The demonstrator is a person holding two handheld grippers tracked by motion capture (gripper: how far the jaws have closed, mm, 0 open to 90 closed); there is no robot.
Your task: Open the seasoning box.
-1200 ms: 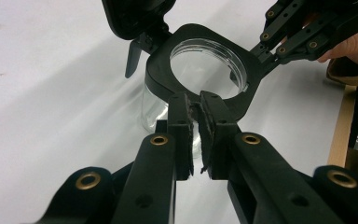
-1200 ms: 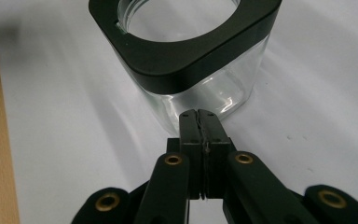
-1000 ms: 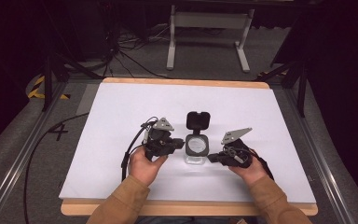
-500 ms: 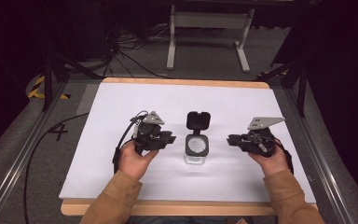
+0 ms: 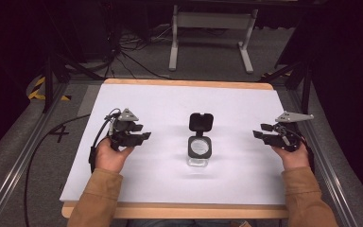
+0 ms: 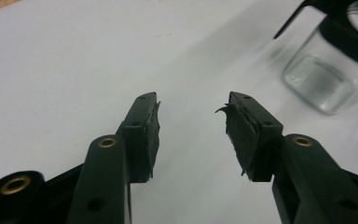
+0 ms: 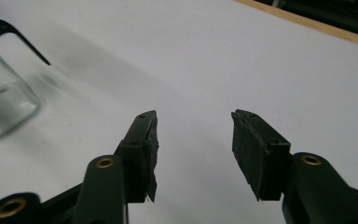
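Observation:
A small clear glass jar (image 5: pixel 200 150) with a black rim stands at the middle of the white table, its black hinged lid (image 5: pixel 201 122) flipped open toward the far side. My left gripper (image 5: pixel 144 136) is held well to the jar's left, open, with nothing between its jaws. The left gripper view has the gripper (image 6: pixel 191 112) over bare table and the jar (image 6: pixel 328 70) at upper right. My right gripper (image 5: pixel 257 135) sits far to the jar's right, also open and holding nothing. In the right gripper view the gripper (image 7: pixel 193 123) faces the jar (image 7: pixel 2 100) at the left edge.
The white table top (image 5: pixel 170 101) has a wooden edge (image 5: pixel 184 83) at the far side. Metal rails run along both sides. A grey stand (image 5: pixel 210 28) and cables lie on the floor beyond the table.
Both grippers have drawn away from the jar, the left one to the left and the right one far to the right. The jar stays put with its lid open.

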